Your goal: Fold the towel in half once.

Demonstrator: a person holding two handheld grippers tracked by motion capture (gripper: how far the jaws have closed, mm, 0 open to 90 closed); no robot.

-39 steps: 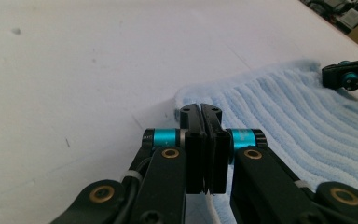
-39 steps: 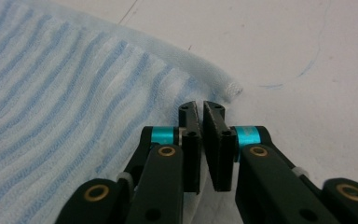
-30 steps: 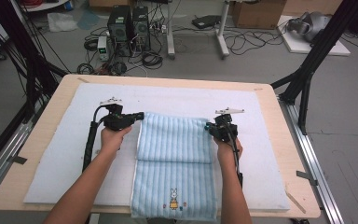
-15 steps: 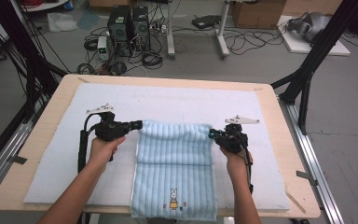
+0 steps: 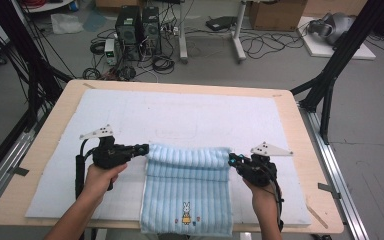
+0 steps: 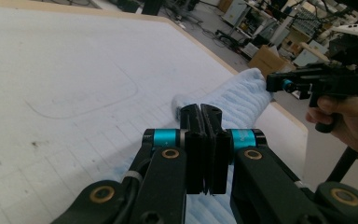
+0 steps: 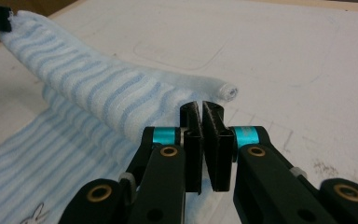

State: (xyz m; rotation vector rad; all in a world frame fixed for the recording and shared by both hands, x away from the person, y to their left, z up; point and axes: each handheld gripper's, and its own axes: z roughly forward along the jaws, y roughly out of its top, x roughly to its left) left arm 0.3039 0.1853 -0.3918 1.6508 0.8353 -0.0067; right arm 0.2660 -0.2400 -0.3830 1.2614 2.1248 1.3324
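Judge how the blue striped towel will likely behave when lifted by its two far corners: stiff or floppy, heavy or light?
Probably floppy: the blue striped towel sags between the left claw and the right claw. Likely light, since two shut claws pinching only the corners raise its far edge. It may drag rather than slide, as its near end lies flat over the table edge.

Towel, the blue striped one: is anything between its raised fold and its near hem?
Nothing visible. The left gripper and right gripper pinch the fold's ends; ahead lies just the lower layer of the towel, with its rabbit print.
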